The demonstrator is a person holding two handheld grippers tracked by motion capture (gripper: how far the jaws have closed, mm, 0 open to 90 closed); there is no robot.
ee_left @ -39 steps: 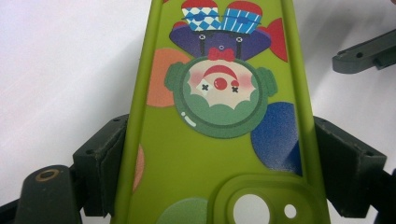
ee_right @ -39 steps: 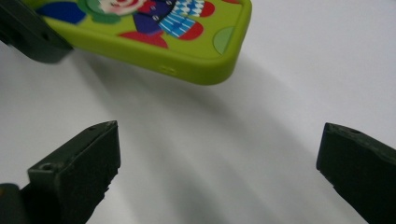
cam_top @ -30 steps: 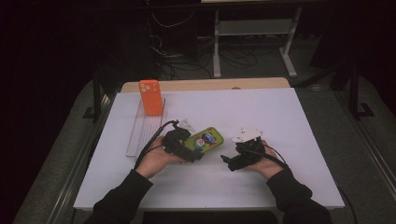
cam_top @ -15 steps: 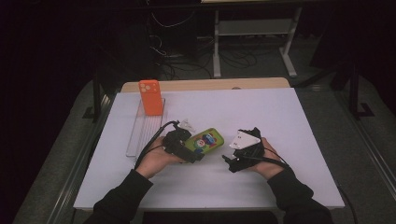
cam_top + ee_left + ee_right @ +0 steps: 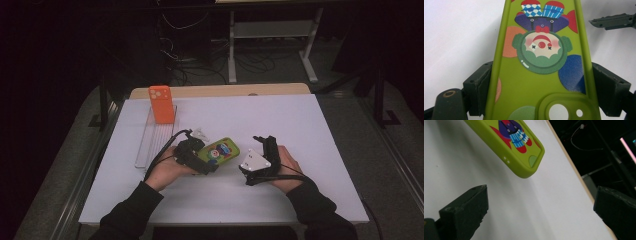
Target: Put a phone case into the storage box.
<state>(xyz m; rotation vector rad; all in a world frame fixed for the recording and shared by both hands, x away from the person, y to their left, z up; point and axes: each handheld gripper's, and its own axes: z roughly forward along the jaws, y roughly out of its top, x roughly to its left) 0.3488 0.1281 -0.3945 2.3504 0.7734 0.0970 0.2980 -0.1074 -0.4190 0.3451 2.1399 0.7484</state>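
Note:
A lime-green phone case (image 5: 220, 151) printed with a clown is held just above the white table (image 5: 300, 120). My left gripper (image 5: 204, 161) is shut on its long sides near the camera cut-out. In the left gripper view both pads (image 5: 479, 85) press the edges of the case (image 5: 541, 75). My right gripper (image 5: 248, 159) stands open to the right of the case, apart from it. In the right gripper view its fingers (image 5: 466, 210) are spread wide, and the free end of the case (image 5: 516, 142) hangs ahead of them, not between them.
An orange phone case (image 5: 161, 104) stands upright at the far end of a clear slotted rack (image 5: 152, 142) on the table's left side. A wooden edge (image 5: 220, 90) runs along the back. Cables and a stand sit on the dark floor beyond.
The right gripper has turned a little in the hand and shifted slightly beside the case. The left gripper and the green case have stayed put.

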